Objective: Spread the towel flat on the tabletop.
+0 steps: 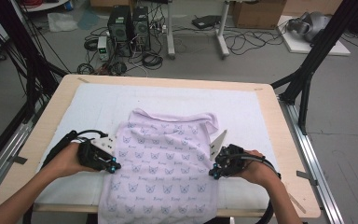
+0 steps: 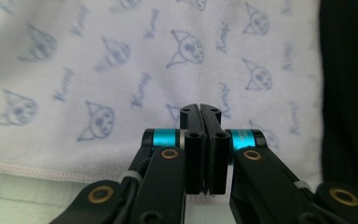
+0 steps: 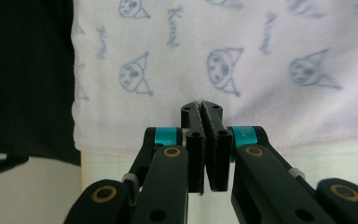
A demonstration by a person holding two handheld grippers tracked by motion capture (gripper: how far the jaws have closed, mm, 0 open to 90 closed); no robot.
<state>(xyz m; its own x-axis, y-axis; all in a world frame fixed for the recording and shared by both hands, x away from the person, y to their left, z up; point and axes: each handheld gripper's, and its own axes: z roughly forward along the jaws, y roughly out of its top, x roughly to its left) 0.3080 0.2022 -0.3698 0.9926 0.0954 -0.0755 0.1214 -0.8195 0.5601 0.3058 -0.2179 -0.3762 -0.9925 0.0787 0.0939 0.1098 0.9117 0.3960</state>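
High view: a pale lilac towel [image 1: 161,163] printed with small blue cat faces is seen lying flat on a white mat [image 1: 242,109] that covers a wooden table [image 1: 51,116]. The near end of the towel is draped over the table's front edge, and its far edge is bunched and folded over at the right corner.

The left gripper [image 1: 113,165] is held at the towel's left edge, right at the hem, by the person's left hand [image 1: 65,161]. The right gripper [image 1: 213,171] is held at the opposite edge by the right hand [image 1: 256,170], so the towel is flanked at about the same level on both sides. A grey three-cornered plate is carried on top of each gripper.

In the left gripper view, the jaws are pressed tight together, with the printed towel [image 2: 121,70] spread behind them and its stitched hem [image 2: 37,170] running low on the left. Whether any cloth is pinched between the jaws cannot be told here.

In the right gripper view, the jaws are likewise closed against each other, tips resting over the towel [image 3: 223,70] just above its hem [image 3: 307,140]. A caught fold cannot be made out between them. Bare mat is seen below the hem.
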